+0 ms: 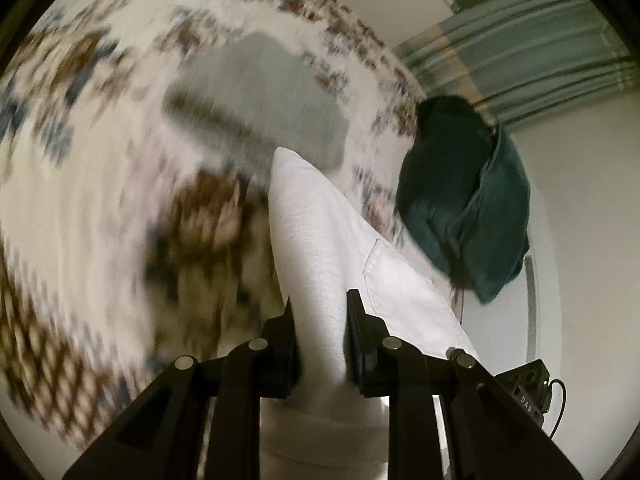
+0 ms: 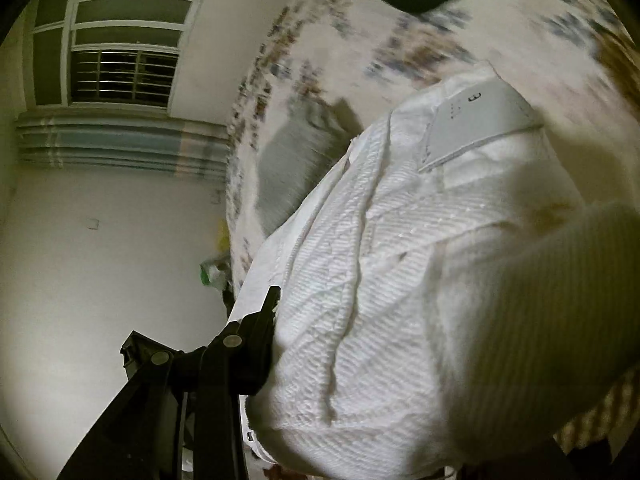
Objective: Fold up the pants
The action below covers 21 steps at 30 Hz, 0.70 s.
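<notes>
Over a floral bedspread (image 1: pixel 100 128) (white-walled room), both hand-held grippers (image 1: pixel 320 312) clamp white pants (image 1: pixel 316 240).

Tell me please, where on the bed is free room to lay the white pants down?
The patterned bedcover is bare left of the grey garment. Crowded: the dark green garment sits right of it. Both grippers hold the white pants.

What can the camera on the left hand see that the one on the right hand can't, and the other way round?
Only the left view shows both fingers of its tool pinching the white pants, and a whole dark green garment. Only the right view shows a barred window and the pants' grey label. Both show the white pants, a grey folded cloth and the patterned bedspread.
</notes>
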Motion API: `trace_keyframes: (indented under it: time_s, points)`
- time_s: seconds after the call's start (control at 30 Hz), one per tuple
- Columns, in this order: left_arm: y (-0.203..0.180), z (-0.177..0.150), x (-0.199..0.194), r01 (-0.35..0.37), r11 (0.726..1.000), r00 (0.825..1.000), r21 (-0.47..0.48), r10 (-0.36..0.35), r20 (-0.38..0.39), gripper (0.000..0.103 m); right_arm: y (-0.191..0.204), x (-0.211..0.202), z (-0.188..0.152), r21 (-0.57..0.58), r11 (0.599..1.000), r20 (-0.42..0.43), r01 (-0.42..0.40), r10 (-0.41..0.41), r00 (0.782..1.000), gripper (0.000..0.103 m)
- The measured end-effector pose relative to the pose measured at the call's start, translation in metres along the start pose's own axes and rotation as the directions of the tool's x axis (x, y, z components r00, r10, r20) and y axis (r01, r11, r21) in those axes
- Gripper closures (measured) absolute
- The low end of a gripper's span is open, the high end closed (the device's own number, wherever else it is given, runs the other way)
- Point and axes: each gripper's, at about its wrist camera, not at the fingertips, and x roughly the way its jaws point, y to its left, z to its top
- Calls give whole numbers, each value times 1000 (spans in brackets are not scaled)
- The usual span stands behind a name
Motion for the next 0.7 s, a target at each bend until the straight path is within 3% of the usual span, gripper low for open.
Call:
trace_keyframes:
  time_s: [0.23, 0.3, 0.43, 0.53, 0.7]
  points:
    - [12, 167, 20, 8, 998, 998, 60, -11, 57, 85, 95, 131, 92, -43, 998, 58, -40, 43, 997, 65]
    - [23, 213, 34, 1, 997, 997, 75, -7, 75, 85, 108, 170, 114, -60, 997, 62, -45, 49, 997, 65]
    - [57, 271, 68, -21, 996, 995, 85, 12, 101, 84, 112, 256, 157, -80, 995, 56, -57, 61, 997, 65]
    - [99, 286, 103, -55, 997, 996, 49, 51, 72, 84, 85, 320, 168, -72, 997, 16, -19, 20, 1000, 65]
    - [140, 277, 129, -91, 995, 996, 46, 90, 9, 83, 48, 349, 159, -94, 994, -30, 60, -63, 998, 63]
